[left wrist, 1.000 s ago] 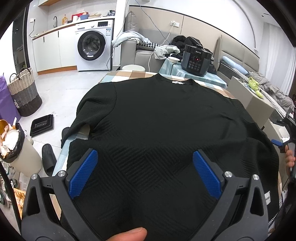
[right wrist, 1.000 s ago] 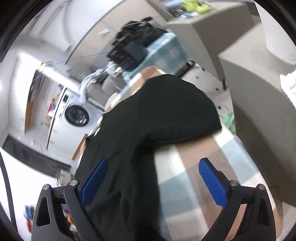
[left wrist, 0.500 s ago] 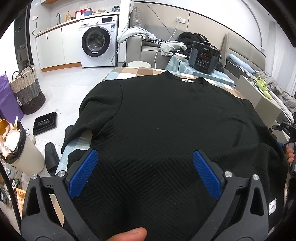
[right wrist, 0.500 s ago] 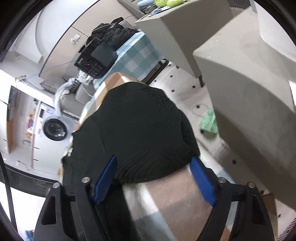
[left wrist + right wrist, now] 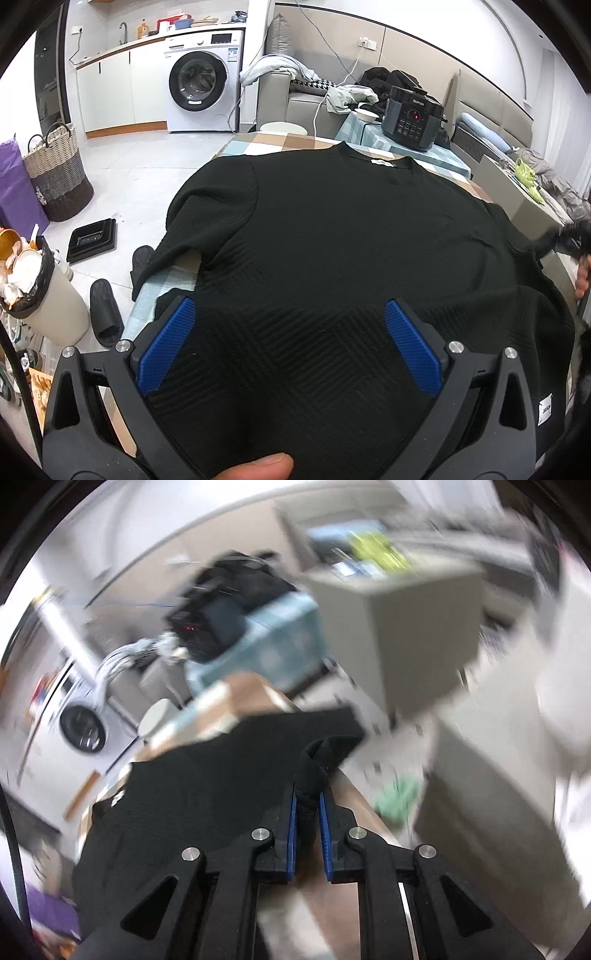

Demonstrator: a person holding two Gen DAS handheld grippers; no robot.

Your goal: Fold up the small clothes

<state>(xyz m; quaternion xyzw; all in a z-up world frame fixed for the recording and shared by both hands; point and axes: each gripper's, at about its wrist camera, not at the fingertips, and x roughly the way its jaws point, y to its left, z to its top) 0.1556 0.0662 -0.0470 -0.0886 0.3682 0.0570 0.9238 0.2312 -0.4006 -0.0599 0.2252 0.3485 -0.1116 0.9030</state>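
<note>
A black knit sweater [image 5: 332,240] lies spread face up on the checked tablecloth [image 5: 280,142], collar at the far side. My left gripper [image 5: 290,332] hovers over the sweater's lower body, open, with nothing pinched between its blue pads [image 5: 168,345]. A thumb [image 5: 258,467] shows at the bottom edge. In the right wrist view my right gripper [image 5: 307,805] is closing its jaws on the bunched cuff of the black sleeve [image 5: 317,760], which is pinched between the blue pads and raised off the table. That gripper [image 5: 570,242] also appears blurred at the right edge of the left wrist view.
A black pressure cooker [image 5: 412,118] stands beyond the table's far edge. On the floor at left are a woven basket [image 5: 59,173], a full bin [image 5: 40,291], a black tray [image 5: 92,240] and slippers [image 5: 105,310]. A grey cabinet [image 5: 406,627] stands to the right.
The right gripper went from wide open above the sleeve to pinched on its cuff, and rose with it while turning. The left gripper stayed open and drifted a little over the sweater.
</note>
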